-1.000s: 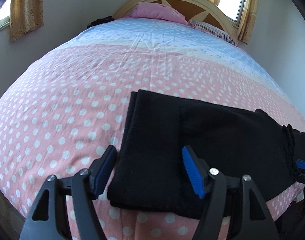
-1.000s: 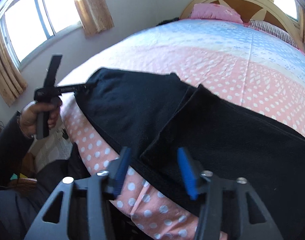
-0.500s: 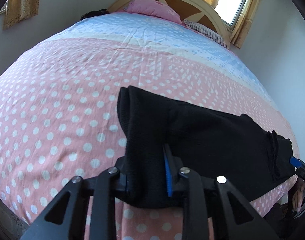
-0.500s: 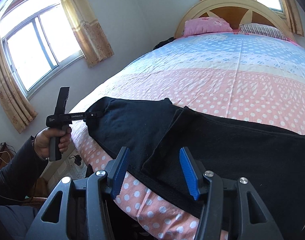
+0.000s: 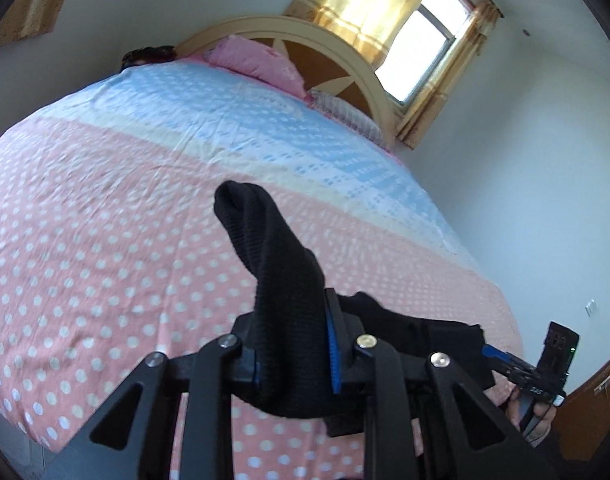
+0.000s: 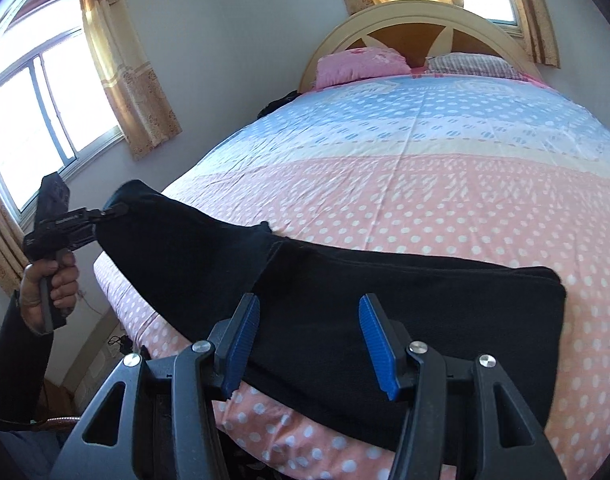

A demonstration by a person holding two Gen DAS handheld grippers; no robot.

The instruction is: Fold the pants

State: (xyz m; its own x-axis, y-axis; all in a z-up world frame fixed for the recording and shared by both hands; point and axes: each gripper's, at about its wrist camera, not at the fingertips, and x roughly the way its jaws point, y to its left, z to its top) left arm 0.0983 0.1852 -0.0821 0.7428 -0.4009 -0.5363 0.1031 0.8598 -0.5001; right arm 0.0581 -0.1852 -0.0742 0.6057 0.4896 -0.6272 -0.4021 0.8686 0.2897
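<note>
Black pants (image 6: 385, 300) along the bed's (image 6: 425, 184) near edge: left gripper (image 5: 293, 356), jaws closing, pinches one raised end for folding; right gripper (image 6: 309, 340) jaws spread, empty, above cloth.

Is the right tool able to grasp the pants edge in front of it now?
Probably yes. The right tool is open with the black pants just ahead on the bed, and nothing lies between.

Black gripper frames (image 6: 309, 340) with silver screws and ribbed blue pads (image 6: 375, 340) are seen; a dark sleeve (image 6: 21, 360) is worn.
</note>
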